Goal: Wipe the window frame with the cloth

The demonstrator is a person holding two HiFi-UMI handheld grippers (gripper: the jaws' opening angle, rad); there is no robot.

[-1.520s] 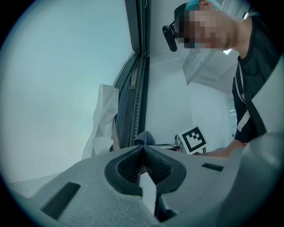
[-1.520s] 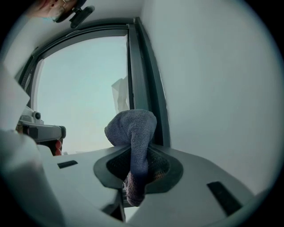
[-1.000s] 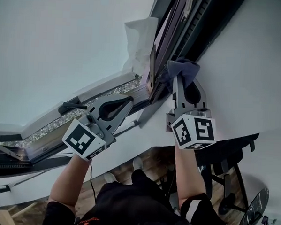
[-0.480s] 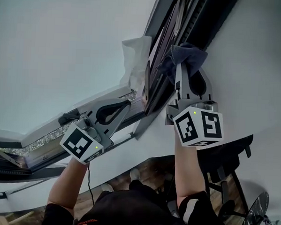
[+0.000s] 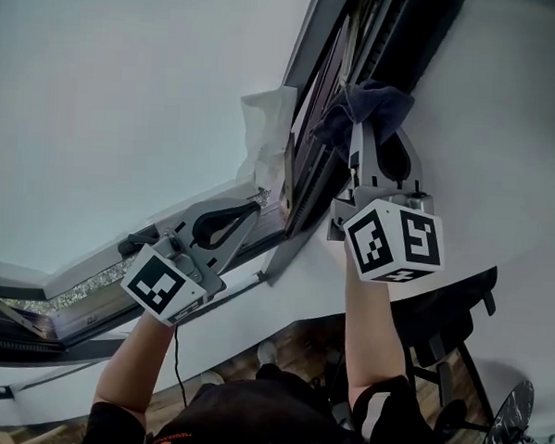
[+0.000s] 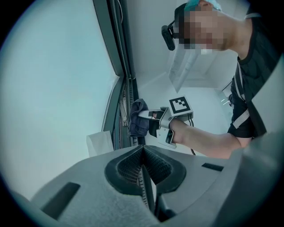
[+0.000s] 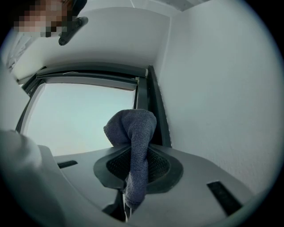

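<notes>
My right tongs (image 5: 363, 135) are clamped on the dark cloth (image 5: 369, 102), which bunches over their tips and hides them, against the window frame (image 5: 310, 167). My left tongs (image 5: 256, 207) are closed on nothing, lower along the frame. The frame's top is cut off.

Upper end of window frame (image 5: 417, 29), beyond head view's edge

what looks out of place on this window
A crumpled white sheet sticks out beside the dark window frame, against the glass; it looks like leftover paper or film. The cloth in the right gripper looks normal.
</notes>
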